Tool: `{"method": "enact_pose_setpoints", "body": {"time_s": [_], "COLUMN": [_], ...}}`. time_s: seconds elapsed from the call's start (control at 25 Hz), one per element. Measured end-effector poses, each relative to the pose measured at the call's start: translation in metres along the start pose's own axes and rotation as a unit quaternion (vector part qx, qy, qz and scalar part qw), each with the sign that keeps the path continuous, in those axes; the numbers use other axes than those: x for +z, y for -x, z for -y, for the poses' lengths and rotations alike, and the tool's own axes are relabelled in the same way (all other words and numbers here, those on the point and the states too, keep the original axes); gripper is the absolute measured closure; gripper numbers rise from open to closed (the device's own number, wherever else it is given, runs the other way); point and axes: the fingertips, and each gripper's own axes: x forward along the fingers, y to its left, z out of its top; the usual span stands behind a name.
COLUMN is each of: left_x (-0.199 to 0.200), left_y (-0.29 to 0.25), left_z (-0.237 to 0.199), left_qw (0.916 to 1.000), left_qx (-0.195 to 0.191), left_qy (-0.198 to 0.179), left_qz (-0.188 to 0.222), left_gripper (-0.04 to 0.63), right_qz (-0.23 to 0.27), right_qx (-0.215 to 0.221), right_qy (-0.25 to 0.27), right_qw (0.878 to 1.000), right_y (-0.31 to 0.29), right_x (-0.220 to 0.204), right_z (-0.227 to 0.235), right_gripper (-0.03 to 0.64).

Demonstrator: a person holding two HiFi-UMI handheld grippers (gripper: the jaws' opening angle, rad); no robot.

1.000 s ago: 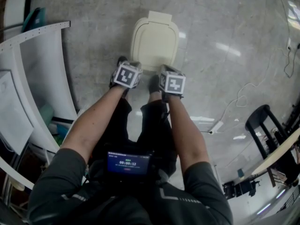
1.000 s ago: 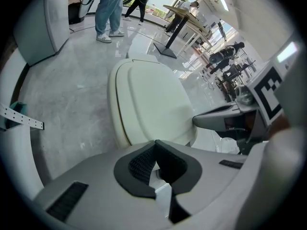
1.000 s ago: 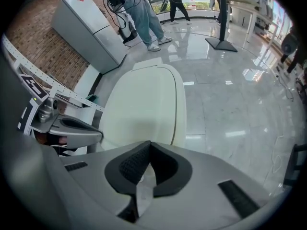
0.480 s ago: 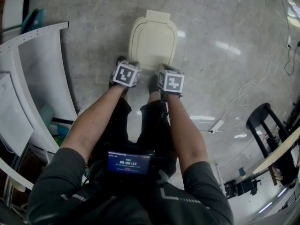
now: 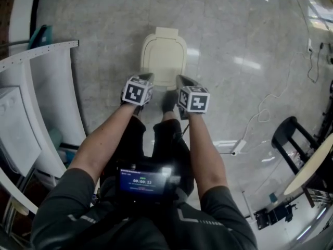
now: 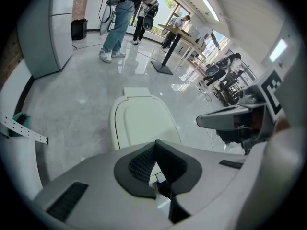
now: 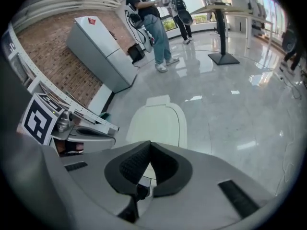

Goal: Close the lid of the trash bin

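Observation:
A cream trash bin (image 5: 162, 59) stands on the grey floor with its lid lying flat and shut. It also shows in the left gripper view, bin (image 6: 141, 121), and in the right gripper view, bin (image 7: 160, 123). My left gripper (image 5: 148, 77) hangs over the bin's near edge, jaws shut with nothing between them; its pads meet at left gripper (image 6: 155, 145). My right gripper (image 5: 181, 79) is level with it on the right, also shut and empty, right gripper (image 7: 149, 145). Neither visibly touches the lid.
A white curved counter (image 5: 47, 87) runs along the left. At the right are a black stool (image 5: 291, 134), a floor cable (image 5: 265, 111) and a power strip (image 5: 238, 147). People (image 6: 117, 23) and a standing table (image 7: 220, 32) are far behind the bin.
The bin looks smaller and farther than before. Both grippers have come up and back from the lid's front edge, staying side by side and shut.

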Motion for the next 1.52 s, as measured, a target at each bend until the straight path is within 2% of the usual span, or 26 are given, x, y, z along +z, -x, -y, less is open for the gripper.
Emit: {"method": "enact_pose_setpoints", "body": {"time_s": [0.2, 0.44, 0.6, 0.72, 0.84, 0.96, 1.16, 1.52], "left_x": [0.032, 0.092, 0.116, 0.136, 0.154, 0.171, 0.194, 0.222], "left_y": [0.039, 0.113, 0.162, 0.194, 0.226, 0.262, 0.322, 0.41], "left_z": [0.003, 0.027, 0.044, 0.049, 0.052, 0.051, 0.063, 0.096], "left_qw": [0.9992, 0.991, 0.9841, 0.9776, 0.9707, 0.9625, 0.9467, 0.9153], "left_qx": [0.015, -0.002, -0.003, 0.0, 0.001, 0.007, 0.011, 0.012], "left_qy": [-0.018, -0.004, -0.021, -0.027, -0.038, -0.047, -0.077, -0.132], "left_qz": [0.032, 0.134, 0.176, 0.209, 0.237, 0.267, 0.313, 0.38], "left_gripper": [0.591, 0.591, 0.591, 0.591, 0.591, 0.591, 0.591, 0.591], "right_qz": [0.066, 0.148, 0.188, 0.223, 0.259, 0.289, 0.341, 0.394], "right_qx": [0.016, 0.02, 0.025, 0.054, 0.08, 0.074, 0.085, 0.101], "right_qy": [0.032, 0.01, 0.065, 0.082, 0.105, 0.138, 0.145, 0.174], "right_qw": [0.997, 0.989, 0.98, 0.97, 0.957, 0.945, 0.925, 0.897], "right_y": [0.046, 0.124, 0.18, 0.222, 0.266, 0.308, 0.367, 0.439], "right_x": [0.055, 0.116, 0.148, 0.176, 0.202, 0.222, 0.243, 0.259], "right_z": [-0.019, -0.022, -0.045, -0.059, -0.074, -0.092, -0.115, -0.154], "right_gripper": [0.606, 0.606, 0.606, 0.606, 0.606, 0.606, 0.606, 0.606]}}
